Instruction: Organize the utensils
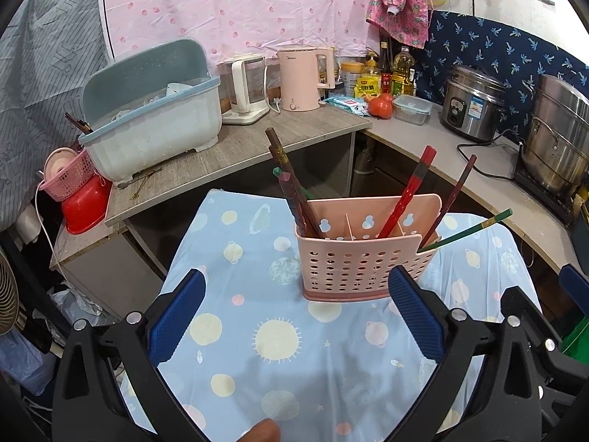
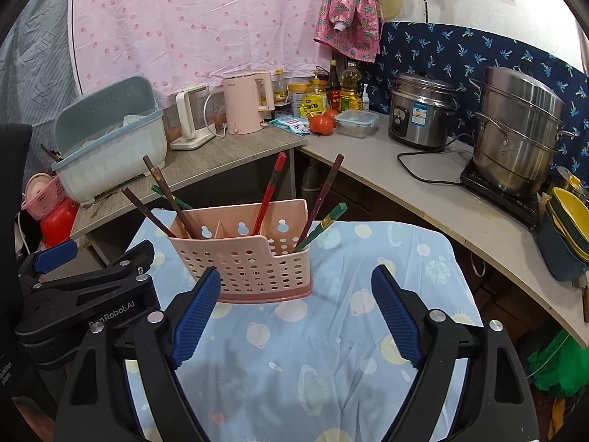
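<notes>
Two views, taken in order. Left wrist view: left gripper (image 1: 296,315) spread wide and empty, nothing between the blue pads (image 1: 176,322), poised over the blue patterned cloth (image 1: 257,258) just short of the pink utensil holder (image 1: 362,258). Holder upright on the cloth, divided into compartments. Dark brown chopsticks (image 1: 291,188) bunched in the left compartment, a red chopstick (image 1: 408,191) in a compartment further right, a maroon chopstick (image 1: 451,199) and a green chopstick (image 1: 467,230) leaning out at the right end. No loose utensils on the cloth. Right wrist view: right gripper (image 2: 296,316) likewise parted and empty, pads (image 2: 197,315) clear of everything, holder (image 2: 243,258) directly ahead and near, its front face just beyond the left pad. Same sorting confirmed: brown sticks (image 2: 165,195) left, red stick (image 2: 270,191) middle, maroon (image 2: 324,199) and green (image 2: 324,226) right. Body of the left gripper (image 2: 84,287) visible at the left edge, beside the holder. Judged step: release after placing, with sorting apparently near its end, possibly complete. Next move, if any: either withdraw both grippers clear of the protruding stick ends, or pinch the green or maroon stick near its upper end and shift it to a compartment of matching sticks. Care needed with the light holder, likely to tip if a leaning stick is snagged.
</notes>
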Available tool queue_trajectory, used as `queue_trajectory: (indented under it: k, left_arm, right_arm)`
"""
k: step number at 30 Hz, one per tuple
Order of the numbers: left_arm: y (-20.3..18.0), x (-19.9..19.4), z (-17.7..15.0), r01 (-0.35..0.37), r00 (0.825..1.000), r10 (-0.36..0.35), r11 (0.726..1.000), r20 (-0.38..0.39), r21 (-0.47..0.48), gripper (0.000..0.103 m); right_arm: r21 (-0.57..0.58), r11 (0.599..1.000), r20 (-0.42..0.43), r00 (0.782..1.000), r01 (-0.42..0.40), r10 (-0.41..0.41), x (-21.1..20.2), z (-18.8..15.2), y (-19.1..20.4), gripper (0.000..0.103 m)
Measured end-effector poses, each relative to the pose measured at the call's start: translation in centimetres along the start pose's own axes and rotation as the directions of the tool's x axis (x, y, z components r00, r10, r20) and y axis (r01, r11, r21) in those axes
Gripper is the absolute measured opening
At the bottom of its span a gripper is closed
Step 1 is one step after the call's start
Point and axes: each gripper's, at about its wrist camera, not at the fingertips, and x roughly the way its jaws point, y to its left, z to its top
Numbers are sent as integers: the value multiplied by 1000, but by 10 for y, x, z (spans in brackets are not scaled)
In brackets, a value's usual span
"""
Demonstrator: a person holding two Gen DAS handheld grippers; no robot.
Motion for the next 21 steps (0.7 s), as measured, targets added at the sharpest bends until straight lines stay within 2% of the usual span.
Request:
queue_trajectory:
  k: [9, 11, 16, 21]
  left_arm:
    - [1, 1, 0, -7, 1000, 7, 1000, -5, 5, 96]
    - [1, 1, 0, -6, 1000, 6, 1000, -6, 3, 96]
    - [3, 3, -2, -12, 1000, 12, 1000, -12, -4, 96]
    - [4, 6, -4, -7, 1000, 7, 1000, -21, -7, 96]
  right_arm:
    - [-10, 1000, -12, 1000, 8, -8, 1, -2, 0, 85]
    - [-8, 1000, -10, 1000, 12, -12, 1, -2, 0, 86]
    - [-8, 1000, -12, 1000, 17, -17, 2, -4, -1, 97]
    - [-19, 1000, -1, 1000, 16, -16, 1, -6, 0, 97]
